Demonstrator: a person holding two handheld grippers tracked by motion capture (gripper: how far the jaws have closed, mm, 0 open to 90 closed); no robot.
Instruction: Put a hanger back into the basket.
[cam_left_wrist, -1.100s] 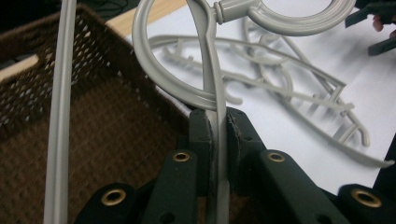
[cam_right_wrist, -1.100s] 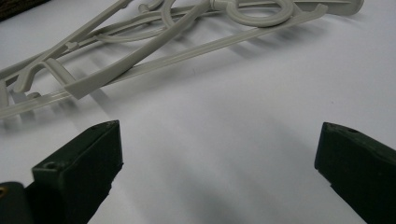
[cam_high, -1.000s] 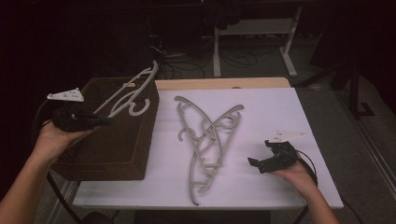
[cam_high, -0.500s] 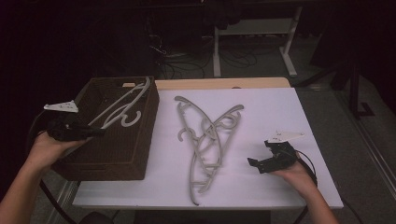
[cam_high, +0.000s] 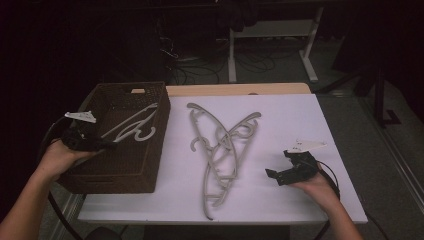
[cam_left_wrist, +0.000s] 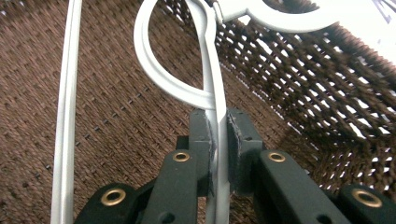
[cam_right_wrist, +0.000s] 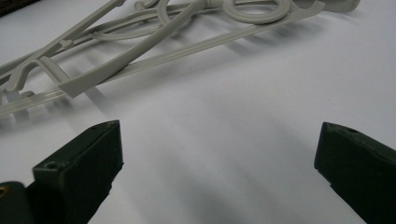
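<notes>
now the left gripper (cam_left_wrist: 217, 154) jaws pinch a smooth white hanger (cam_left_wrist: 205, 60) over the woven basket (cam_left_wrist: 299, 93) — right gripper (cam_right_wrist: 217, 163) jaws spread

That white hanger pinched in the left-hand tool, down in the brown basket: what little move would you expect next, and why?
Probably the left gripper opens to let go. Its jaws are clamped on the white hanger, which already lies low inside the wicker basket, close to the woven bottom in the left gripper view. More hangers wait on the white table, where the right gripper rests with its jaws open.
</notes>
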